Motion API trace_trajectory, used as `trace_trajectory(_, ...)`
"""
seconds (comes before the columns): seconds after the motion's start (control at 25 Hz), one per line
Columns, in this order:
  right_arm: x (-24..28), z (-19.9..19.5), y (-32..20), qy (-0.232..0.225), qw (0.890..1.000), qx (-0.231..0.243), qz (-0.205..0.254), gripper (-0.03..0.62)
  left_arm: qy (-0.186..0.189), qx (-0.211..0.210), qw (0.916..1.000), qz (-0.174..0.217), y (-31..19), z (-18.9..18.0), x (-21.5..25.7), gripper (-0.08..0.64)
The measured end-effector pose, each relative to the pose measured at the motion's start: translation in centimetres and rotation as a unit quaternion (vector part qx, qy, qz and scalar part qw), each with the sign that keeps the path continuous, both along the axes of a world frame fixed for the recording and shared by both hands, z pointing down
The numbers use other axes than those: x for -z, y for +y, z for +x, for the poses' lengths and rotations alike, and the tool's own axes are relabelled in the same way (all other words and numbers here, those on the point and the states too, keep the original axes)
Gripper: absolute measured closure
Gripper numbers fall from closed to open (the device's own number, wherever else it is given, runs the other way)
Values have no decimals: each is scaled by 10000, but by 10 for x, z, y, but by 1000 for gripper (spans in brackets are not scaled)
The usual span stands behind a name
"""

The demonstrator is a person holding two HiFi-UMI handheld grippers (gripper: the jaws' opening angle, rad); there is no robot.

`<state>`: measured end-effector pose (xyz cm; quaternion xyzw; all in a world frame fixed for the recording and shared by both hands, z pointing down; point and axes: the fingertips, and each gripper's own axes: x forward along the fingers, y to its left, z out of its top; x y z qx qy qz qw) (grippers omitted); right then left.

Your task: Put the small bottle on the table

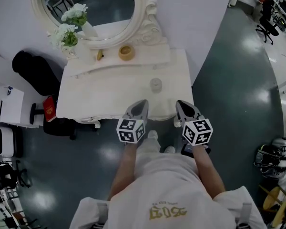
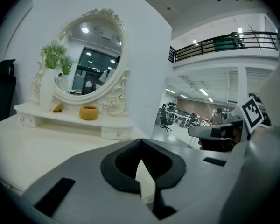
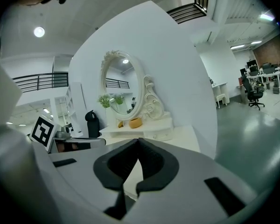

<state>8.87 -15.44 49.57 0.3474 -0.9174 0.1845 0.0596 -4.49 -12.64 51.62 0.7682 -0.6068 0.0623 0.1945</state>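
The left gripper [image 1: 143, 102] and right gripper [image 1: 180, 103] hover side by side over the dressing table's [image 1: 109, 92] near edge. Both have their jaws closed on nothing. The small bottle [image 1: 156, 85] stands on the table just ahead, between them.

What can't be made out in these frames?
Small pale object on the table: head view, too small to tell if it is the bottle; it shows in neither gripper view.
Small yellow item beside the yellow bowl: too small in every view to identify.
Red item left of the table: head view, too small to identify.
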Motion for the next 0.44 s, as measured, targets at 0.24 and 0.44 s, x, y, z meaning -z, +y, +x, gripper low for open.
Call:
trace_trajectory(0.24,-1,-4,3,36,10000,35,-6,581,61,4,10000,-23,2,-3,-2,543)
trace_trajectory(0.44,-4,-6,6,79,9999,80,-25,581,136,64,9999,-45,4,-8,-5,543)
